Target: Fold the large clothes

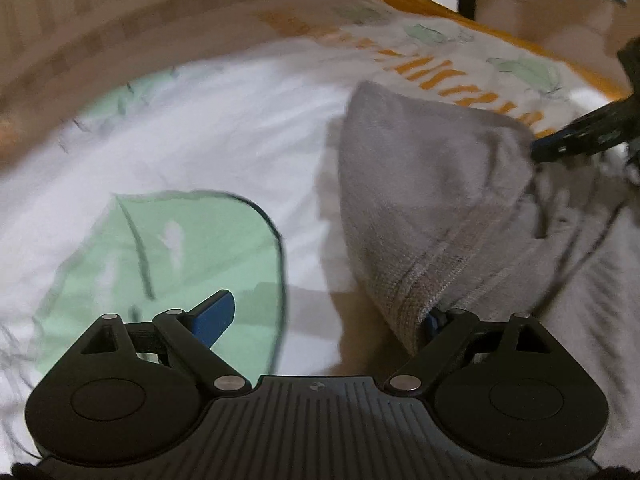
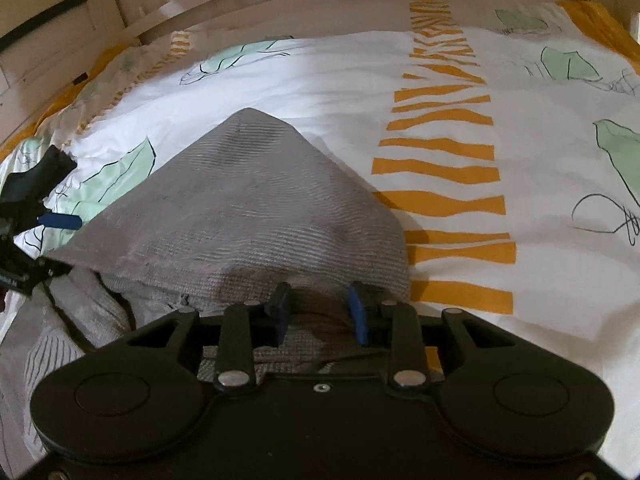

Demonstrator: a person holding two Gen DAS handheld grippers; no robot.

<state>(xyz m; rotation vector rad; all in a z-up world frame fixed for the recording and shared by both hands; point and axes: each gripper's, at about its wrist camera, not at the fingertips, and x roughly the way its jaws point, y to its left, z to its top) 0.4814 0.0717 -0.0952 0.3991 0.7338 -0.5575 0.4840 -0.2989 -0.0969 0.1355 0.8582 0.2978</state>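
Note:
A grey knitted garment (image 1: 432,200) lies bunched on a bed with a white cover. In the left wrist view my left gripper (image 1: 324,316) is open: its left blue finger (image 1: 214,316) is free, the right one is at the garment's hem. In the right wrist view the garment (image 2: 248,200) forms a raised peak. My right gripper (image 2: 320,312) is part closed with grey fabric between its blue fingers (image 2: 358,310). The right gripper also shows at the right of the left view (image 1: 560,146), pinching the fabric. The left gripper shows at the left edge of the right view (image 2: 60,220).
The bed cover (image 2: 360,88) is white with green leaf prints and an orange striped band (image 2: 444,176). A wooden bed frame (image 1: 140,32) curves along the far side. A wooden wall or cabinet (image 2: 52,32) stands at the far left of the right view.

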